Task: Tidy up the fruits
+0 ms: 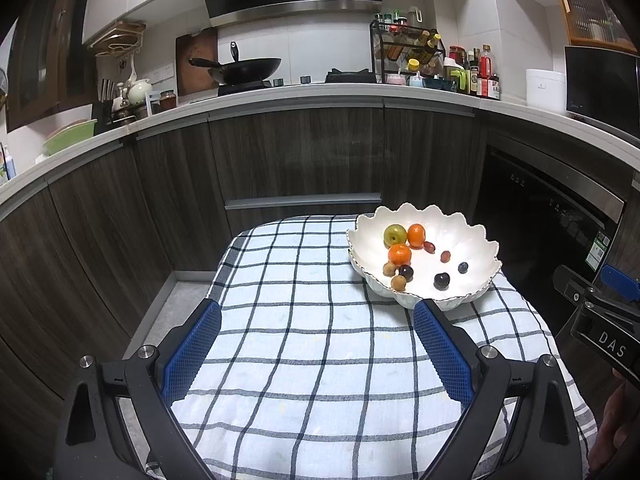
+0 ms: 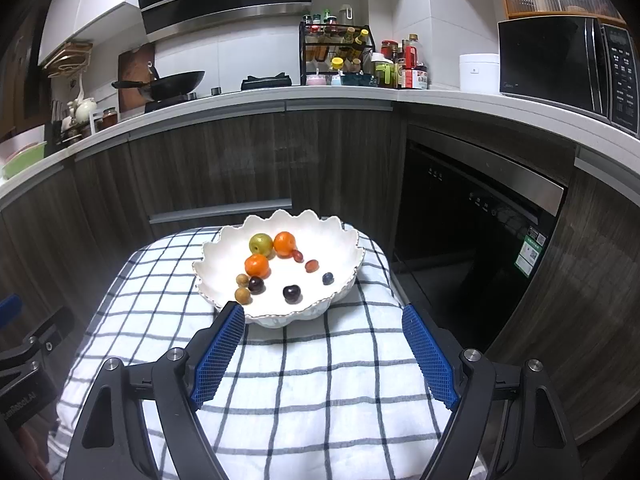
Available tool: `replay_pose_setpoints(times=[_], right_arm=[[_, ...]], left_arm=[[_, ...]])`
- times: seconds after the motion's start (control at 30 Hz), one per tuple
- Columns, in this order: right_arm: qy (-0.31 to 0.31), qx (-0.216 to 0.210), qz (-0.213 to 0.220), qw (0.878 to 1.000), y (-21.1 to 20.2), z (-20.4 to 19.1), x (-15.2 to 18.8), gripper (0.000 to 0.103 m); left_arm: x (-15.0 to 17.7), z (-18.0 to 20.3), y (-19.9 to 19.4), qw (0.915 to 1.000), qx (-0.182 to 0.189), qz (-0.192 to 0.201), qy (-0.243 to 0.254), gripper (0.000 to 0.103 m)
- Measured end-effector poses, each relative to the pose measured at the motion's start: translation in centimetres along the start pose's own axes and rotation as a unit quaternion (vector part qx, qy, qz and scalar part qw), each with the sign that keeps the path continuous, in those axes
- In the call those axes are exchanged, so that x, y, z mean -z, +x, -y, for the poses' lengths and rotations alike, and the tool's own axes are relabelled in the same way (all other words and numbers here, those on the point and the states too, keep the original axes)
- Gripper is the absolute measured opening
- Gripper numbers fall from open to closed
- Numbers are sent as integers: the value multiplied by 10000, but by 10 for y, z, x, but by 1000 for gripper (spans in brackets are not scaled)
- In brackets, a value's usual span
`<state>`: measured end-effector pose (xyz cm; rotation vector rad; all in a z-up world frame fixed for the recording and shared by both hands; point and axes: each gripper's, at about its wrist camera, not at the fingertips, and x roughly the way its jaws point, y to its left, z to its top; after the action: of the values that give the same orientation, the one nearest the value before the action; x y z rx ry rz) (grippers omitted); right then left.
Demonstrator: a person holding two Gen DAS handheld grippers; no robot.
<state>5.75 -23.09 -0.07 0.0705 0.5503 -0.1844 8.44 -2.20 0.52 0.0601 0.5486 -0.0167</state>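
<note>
A white scalloped bowl (image 1: 476, 240) (image 2: 336, 236) sits at the far right of a checked cloth (image 1: 304, 344) (image 2: 304, 380). Inside lie a green fruit (image 1: 395, 235) (image 2: 260, 244), two oranges (image 1: 416, 235) (image 2: 284, 243), dark plums (image 1: 441, 280) (image 2: 291, 293), small brown fruits (image 1: 398, 282) (image 2: 242, 295), red grapes (image 2: 311, 265) and a blueberry (image 1: 463, 267) (image 2: 327, 278). My left gripper (image 1: 318, 312) hangs open over the cloth, left of and nearer than the bowl. My right gripper (image 2: 323, 316) hangs open just in front of the bowl's near rim. Neither holds anything.
Dark wood cabinets (image 1: 296, 152) and a counter (image 1: 320, 94) run behind the table, bearing a wok (image 1: 244, 68), a spice rack (image 1: 408, 48) and a microwave (image 2: 568, 64). A dark oven front (image 2: 472, 216) stands to the right. The other gripper's body shows at each view's edge (image 1: 600, 320).
</note>
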Motion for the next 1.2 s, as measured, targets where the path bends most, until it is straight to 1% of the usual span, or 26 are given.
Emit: replay_pose_setpoints(times=[0.2, 0.43, 1.07, 1.2], right_arm=[[10, -3, 5, 10000, 0, 0, 0, 82], [30, 21, 2, 10000, 0, 1, 0, 82], [-6, 55, 4, 10000, 1, 0, 2, 82], [-2, 62, 4, 10000, 1, 0, 2, 82]], left_arm=[[-1, 2, -1, 9999, 94, -66, 39, 98], [-3, 3, -5, 9999, 68, 1, 96, 98], [-3, -2, -1, 9997, 185, -146, -39, 98], [-1, -1, -1, 9998, 166, -115, -46, 98]])
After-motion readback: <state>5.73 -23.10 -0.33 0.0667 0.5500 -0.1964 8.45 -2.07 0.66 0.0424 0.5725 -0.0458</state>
